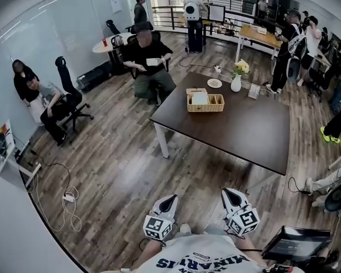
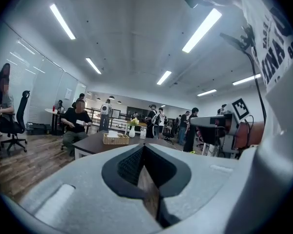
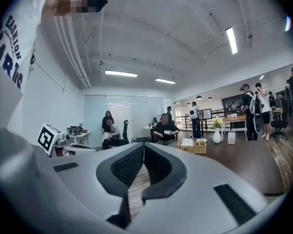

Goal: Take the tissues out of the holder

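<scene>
A wicker holder (image 1: 205,103) with white tissues (image 1: 199,97) in it stands on the far side of a dark table (image 1: 238,129). Both grippers hang low near my body, well short of the table. My left gripper (image 1: 170,199) is shut with nothing in it, and my right gripper (image 1: 228,192) is shut and empty too. In the left gripper view the shut tips (image 2: 144,146) point toward the distant holder (image 2: 116,139). The right gripper view shows its closed tips (image 3: 143,145) with the holder (image 3: 193,147) far off to the right.
On the table behind the holder are a white vase with yellow flowers (image 1: 236,83), a small plate (image 1: 214,83) and a card stand (image 1: 254,91). A seated person (image 1: 149,61) is beyond the table's far corner. Cables (image 1: 68,199) lie on the wood floor at left. A dark device (image 1: 295,243) sits at my right.
</scene>
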Available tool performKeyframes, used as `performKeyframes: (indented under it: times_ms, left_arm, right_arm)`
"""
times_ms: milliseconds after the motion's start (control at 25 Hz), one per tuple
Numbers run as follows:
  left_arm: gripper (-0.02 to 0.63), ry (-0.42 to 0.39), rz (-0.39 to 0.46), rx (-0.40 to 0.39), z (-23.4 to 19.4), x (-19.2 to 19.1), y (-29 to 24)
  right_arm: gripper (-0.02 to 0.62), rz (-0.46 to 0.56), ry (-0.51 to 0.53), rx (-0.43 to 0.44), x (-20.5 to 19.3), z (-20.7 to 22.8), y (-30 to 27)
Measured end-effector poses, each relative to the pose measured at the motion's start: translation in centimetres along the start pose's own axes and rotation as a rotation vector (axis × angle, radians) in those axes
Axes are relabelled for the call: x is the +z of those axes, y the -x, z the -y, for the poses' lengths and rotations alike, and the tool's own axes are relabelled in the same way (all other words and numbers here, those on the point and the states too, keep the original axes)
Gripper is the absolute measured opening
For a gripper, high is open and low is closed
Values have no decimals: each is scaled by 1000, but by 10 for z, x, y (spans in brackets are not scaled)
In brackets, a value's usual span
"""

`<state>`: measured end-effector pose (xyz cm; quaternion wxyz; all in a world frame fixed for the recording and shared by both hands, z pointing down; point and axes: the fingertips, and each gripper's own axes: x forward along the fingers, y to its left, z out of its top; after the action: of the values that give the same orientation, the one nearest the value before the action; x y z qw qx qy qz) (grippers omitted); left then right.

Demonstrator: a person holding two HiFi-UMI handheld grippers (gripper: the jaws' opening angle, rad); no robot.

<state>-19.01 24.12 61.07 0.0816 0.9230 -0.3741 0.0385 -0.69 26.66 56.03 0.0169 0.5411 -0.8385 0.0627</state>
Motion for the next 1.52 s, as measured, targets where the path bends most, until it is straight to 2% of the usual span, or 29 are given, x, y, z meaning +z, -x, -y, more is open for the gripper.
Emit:
performKeyframes:
  times_ms: [400,680,880,1200,1360,1520]
  left_arm:
    - [4,17,-9,-34,-43,11,-47]
    - [4,23,-22,13,-84,14,-109]
    - [5,38,-5,63,-124,37,-176]
    - [5,7,-23,61,-172,77,-303]
    - [3,12,-26,75,-184,96,-348]
    - [5,13,-33,94,-194,104,-375]
  right_arm:
    - [9,-23,-37,-23,-6,26,-64]
    - [9,-37,-63,17,-15,79,-136]
    - [9,-18,-37,35,3,147,-203]
    - [9,10,-63,-45,23,285,-278]
    - [9,1,-64,-36,34,327,-304]
    - [9,-15,-75,-10,35,350,-330]
